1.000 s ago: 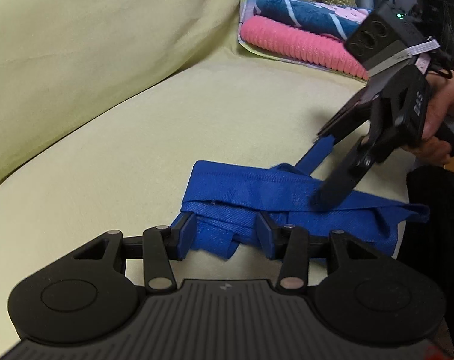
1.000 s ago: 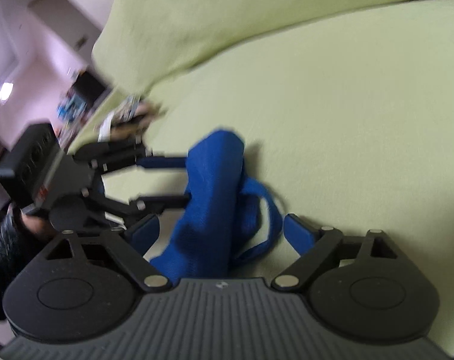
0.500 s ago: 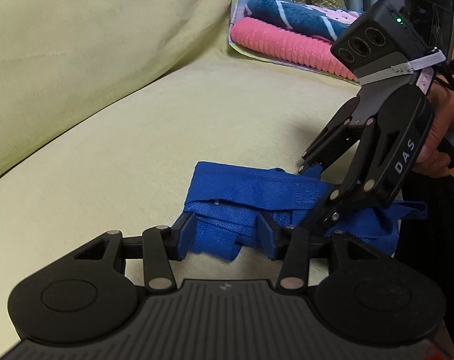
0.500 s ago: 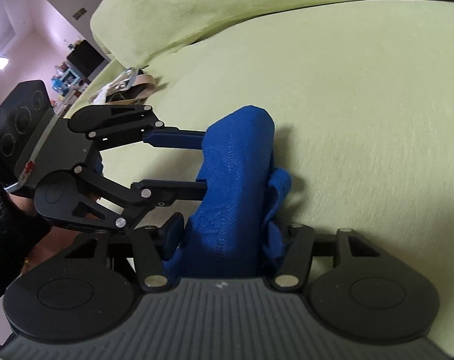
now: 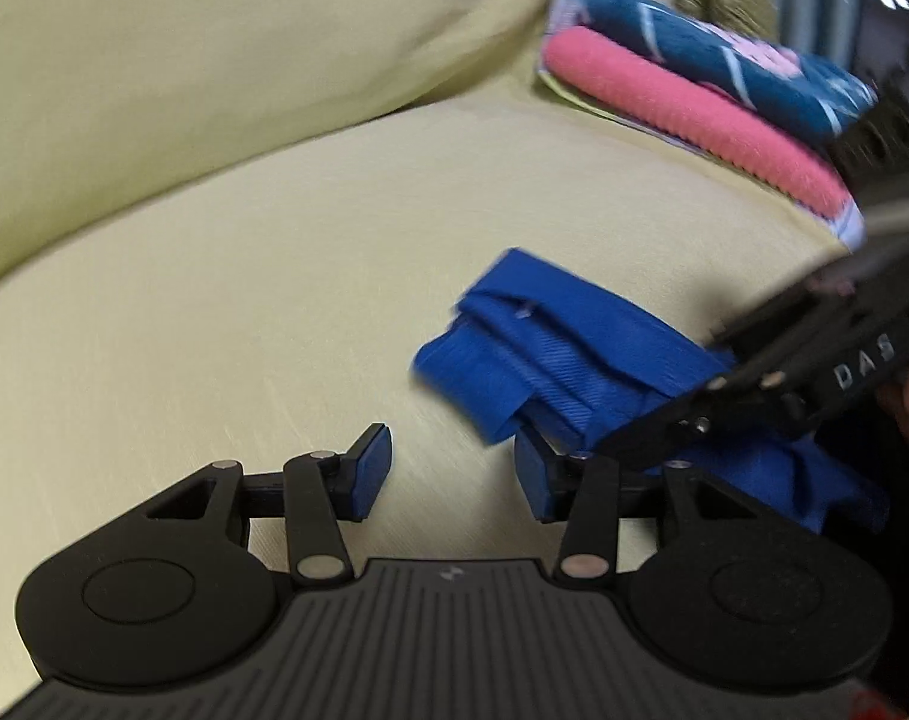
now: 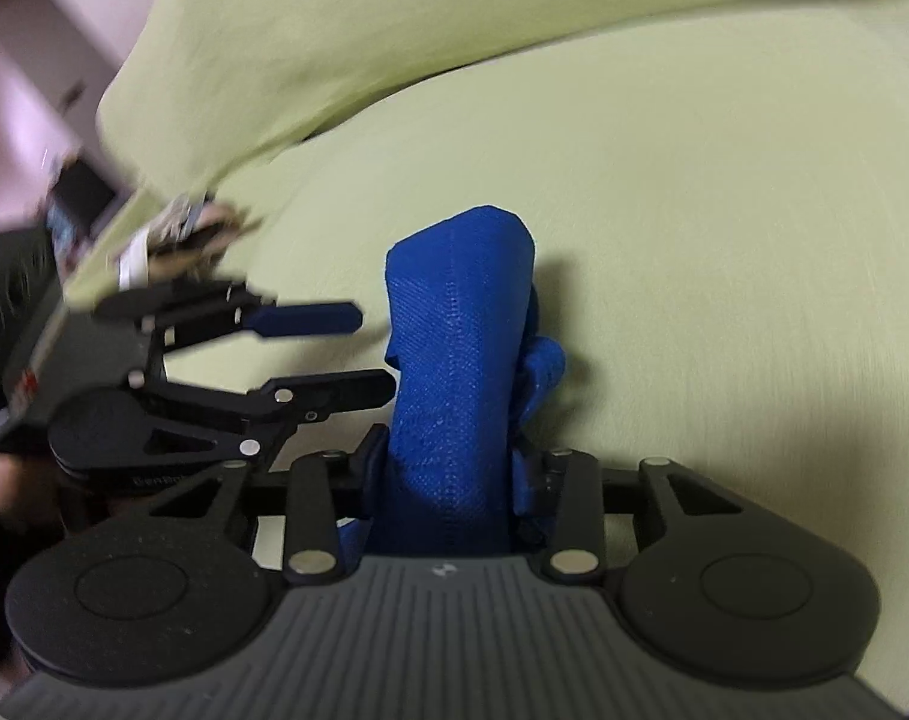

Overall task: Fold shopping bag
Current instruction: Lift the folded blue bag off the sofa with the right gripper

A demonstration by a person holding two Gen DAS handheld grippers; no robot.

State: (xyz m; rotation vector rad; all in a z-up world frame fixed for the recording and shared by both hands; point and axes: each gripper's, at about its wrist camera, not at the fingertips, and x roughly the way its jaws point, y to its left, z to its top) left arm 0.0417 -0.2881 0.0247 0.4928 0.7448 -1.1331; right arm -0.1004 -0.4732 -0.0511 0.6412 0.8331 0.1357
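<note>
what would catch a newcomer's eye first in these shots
The bright blue shopping bag, folded into a narrow bundle on the pale green sofa cushion, clamped in the right gripper. Next, the left gripper, open beside it with nothing between its pads. Then the pink and navy textiles stacked at the cushion's far end.

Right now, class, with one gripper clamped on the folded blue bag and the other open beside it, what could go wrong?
1. Only the right gripper grips the blue bag; the loose end may sag and the folds may open.
2. A strap bulges out beside the bundle and may slip free.
3. The left gripper is open, one finger close to the bag; a careless regrip could push the layers apart.
</note>
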